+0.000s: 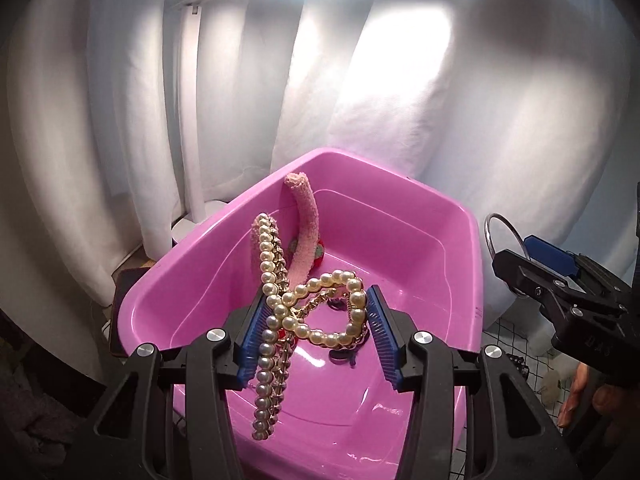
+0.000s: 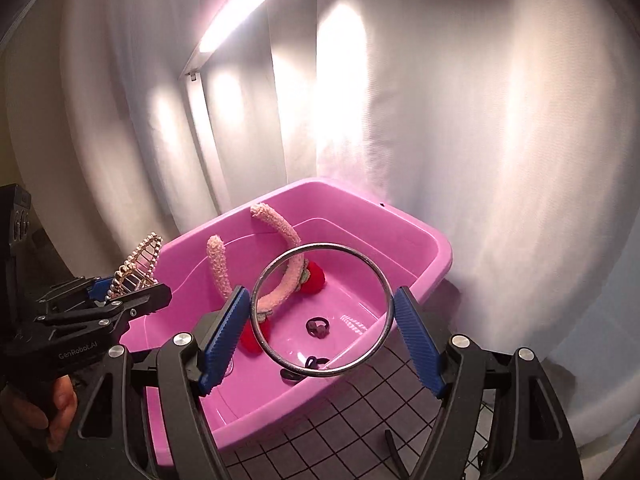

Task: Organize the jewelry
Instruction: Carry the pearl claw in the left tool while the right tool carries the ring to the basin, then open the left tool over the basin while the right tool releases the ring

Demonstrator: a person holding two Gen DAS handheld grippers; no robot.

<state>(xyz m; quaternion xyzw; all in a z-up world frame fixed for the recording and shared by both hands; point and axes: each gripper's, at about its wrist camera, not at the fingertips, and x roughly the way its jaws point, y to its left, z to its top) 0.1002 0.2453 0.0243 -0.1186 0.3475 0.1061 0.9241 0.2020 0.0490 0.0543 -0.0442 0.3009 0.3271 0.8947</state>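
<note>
The left claw (image 1: 316, 336) pinches a pearl necklace (image 1: 272, 312) tangled with a gold chain (image 1: 280, 364) between its blue pads, holding it over the pink tub (image 1: 400, 240). The right claw (image 2: 320, 320) grips a metal ring (image 2: 320, 309) upright above the tub's near rim. Inside the tub lie a fuzzy pink headband (image 2: 280, 236) with red pompoms (image 2: 314, 278) and small dark rings (image 2: 318, 326).
</note>
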